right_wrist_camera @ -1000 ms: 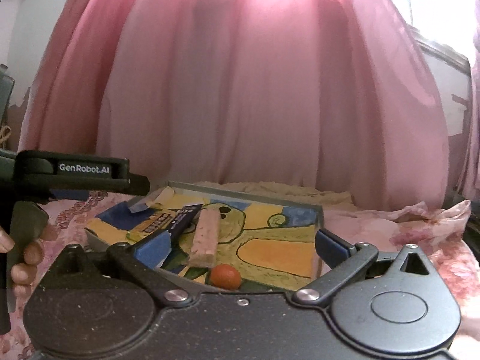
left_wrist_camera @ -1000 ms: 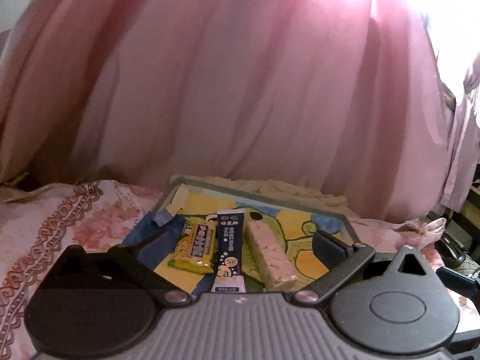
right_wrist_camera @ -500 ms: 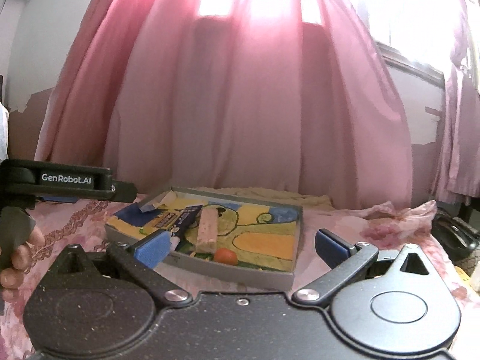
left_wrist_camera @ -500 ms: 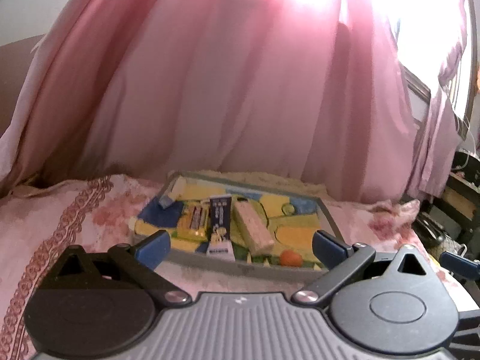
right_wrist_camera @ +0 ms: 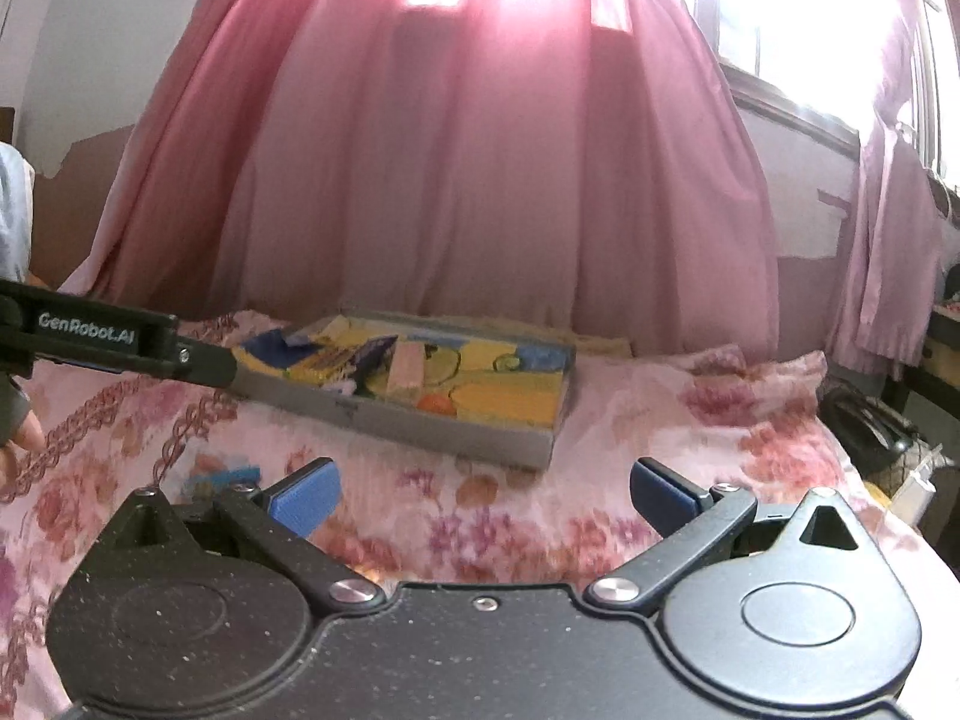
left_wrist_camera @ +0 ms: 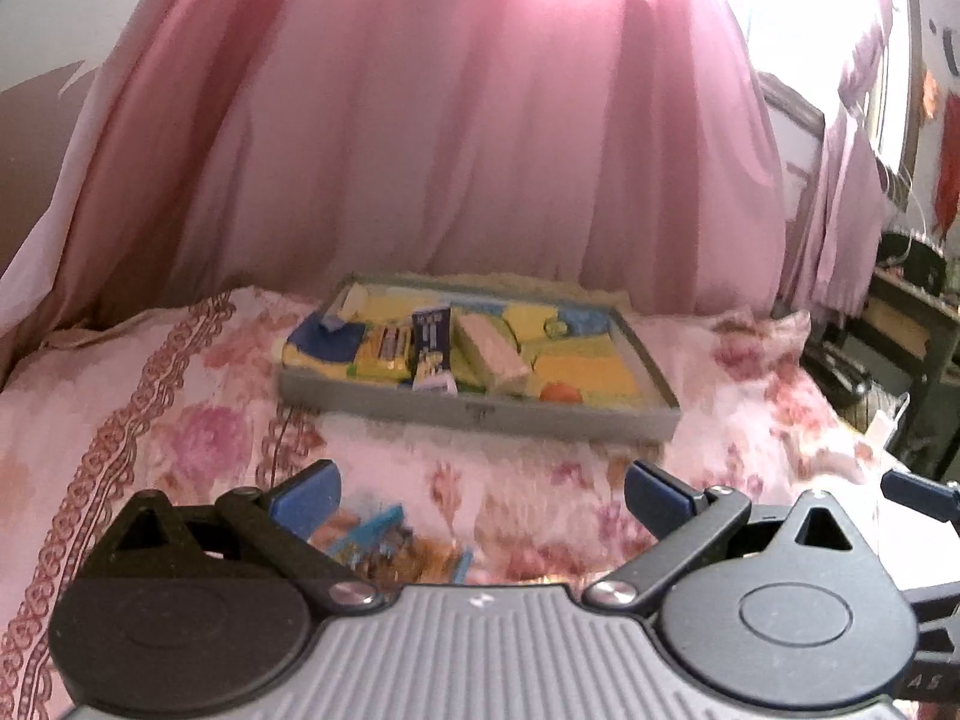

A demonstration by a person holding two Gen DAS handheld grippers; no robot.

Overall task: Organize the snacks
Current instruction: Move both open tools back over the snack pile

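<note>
Pink curtains (right_wrist_camera: 480,180) back the floral bed (left_wrist_camera: 180,420); a grey tray (left_wrist_camera: 480,411) holds snacks; both left tongs (left_wrist_camera: 480,489) and right tongs (right_wrist_camera: 483,489) gape apart, empty.

Both wrist fisheyes sit low over the pink floral bedspread (left_wrist_camera: 180,420), looking forward past their own blue-padded fingers toward the pink curtain (right_wrist_camera: 480,180). Both share the shallow grey tray with a yellow cartoon lining (left_wrist_camera: 480,411) (right_wrist_camera: 456,429), mid-distance; the right view sees it from further right, cornerwise.
</note>
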